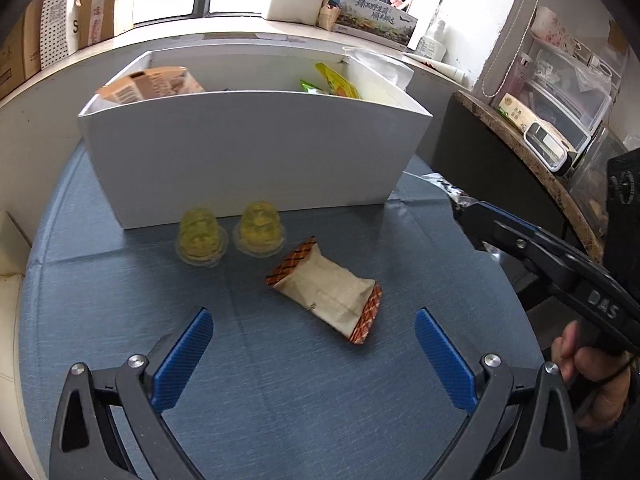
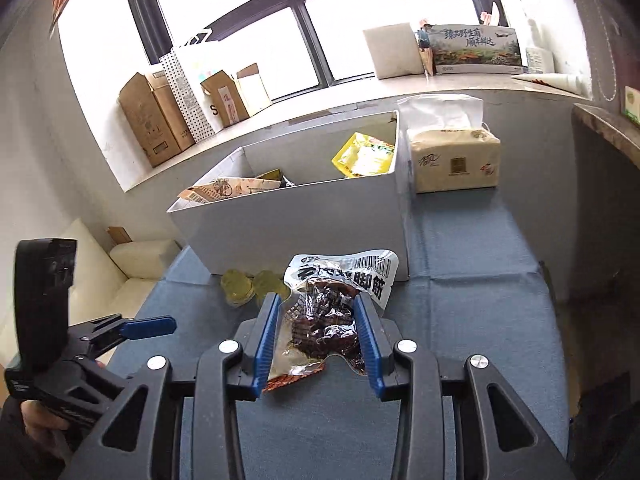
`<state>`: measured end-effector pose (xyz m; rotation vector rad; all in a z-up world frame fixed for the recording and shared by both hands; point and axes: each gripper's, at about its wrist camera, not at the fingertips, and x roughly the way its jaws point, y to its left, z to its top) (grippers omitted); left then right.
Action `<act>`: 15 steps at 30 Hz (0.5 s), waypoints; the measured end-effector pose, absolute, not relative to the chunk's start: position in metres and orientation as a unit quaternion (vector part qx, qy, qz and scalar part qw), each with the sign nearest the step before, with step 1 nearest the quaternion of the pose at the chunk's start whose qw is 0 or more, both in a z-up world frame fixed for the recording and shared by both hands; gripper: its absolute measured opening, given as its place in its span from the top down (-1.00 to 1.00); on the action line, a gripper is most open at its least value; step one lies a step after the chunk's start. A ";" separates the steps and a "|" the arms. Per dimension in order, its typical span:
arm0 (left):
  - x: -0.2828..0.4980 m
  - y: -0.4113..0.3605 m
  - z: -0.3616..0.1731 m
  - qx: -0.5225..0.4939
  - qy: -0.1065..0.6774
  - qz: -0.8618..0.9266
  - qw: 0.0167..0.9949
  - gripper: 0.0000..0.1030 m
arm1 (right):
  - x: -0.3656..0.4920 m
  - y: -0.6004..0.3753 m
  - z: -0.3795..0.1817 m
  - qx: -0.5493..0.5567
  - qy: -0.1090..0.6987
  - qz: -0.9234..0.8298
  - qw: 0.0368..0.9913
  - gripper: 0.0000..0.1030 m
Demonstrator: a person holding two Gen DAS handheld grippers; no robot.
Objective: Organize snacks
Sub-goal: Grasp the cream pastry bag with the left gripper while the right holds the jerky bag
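— Right claw (image 2: pixel 316 336) grips what?
— A clear snack packet (image 2: pixel 334 304), pinched, apparently lifted off the blue tabletop (image 2: pixel 472 320) before the white box (image 2: pixel 296 220).
— Left claw (image 1: pixel 314 354)?
— Wide apart, empty, above the tan wrapped snack (image 1: pixel 326 290); two jelly cups (image 1: pixel 230 232) sit beside the box.

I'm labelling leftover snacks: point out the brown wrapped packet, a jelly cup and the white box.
brown wrapped packet (image 1: pixel 326 289), left wrist view, middle of its paper face.
jelly cup (image 1: pixel 261 231), left wrist view, side of the right-hand cup.
white box (image 1: pixel 256 148), left wrist view, its front wall.
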<state>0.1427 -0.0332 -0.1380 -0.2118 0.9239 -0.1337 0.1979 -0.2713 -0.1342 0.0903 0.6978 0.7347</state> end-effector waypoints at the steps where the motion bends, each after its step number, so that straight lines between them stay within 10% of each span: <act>1: 0.150 -0.042 -0.142 -0.092 0.447 -0.067 0.887 -1.00 | 0.196 -0.277 -0.133 0.045 0.332 0.350 0.875 0.20; 11: 0.196 -0.072 -0.186 -0.014 0.497 -0.038 0.867 -0.98 | 0.195 -0.306 -0.138 0.056 0.335 0.334 0.879 0.20; 15: 0.186 -0.068 -0.177 -0.003 0.484 -0.039 0.874 -0.27 | 0.196 -0.307 -0.141 0.060 0.337 0.335 0.878 0.20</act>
